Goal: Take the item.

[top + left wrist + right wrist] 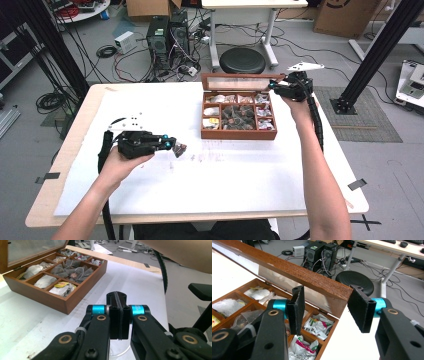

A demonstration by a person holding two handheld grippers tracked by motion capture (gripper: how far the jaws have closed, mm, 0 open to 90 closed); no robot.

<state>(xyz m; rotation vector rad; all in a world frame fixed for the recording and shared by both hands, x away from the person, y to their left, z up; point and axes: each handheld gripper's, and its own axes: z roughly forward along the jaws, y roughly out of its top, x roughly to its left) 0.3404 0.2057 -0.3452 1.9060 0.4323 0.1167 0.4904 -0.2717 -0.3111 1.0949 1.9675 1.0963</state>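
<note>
Your left gripper [172, 145]: jaws pressed together on a small tea bag [179, 149], held low over the white table cover [225, 175], well apart from the wooden box [239, 134] and to its left. Your right gripper [274, 85]: jaws spread, one pad either side of the corner of the raised lid [294, 270]; whether the pads touch the wood cannot be told. Wooden box: on the table's far side, lid up, compartments holding tea bags; in the left gripper view the centre compartment [72, 271] carries the darker sachets
</note>
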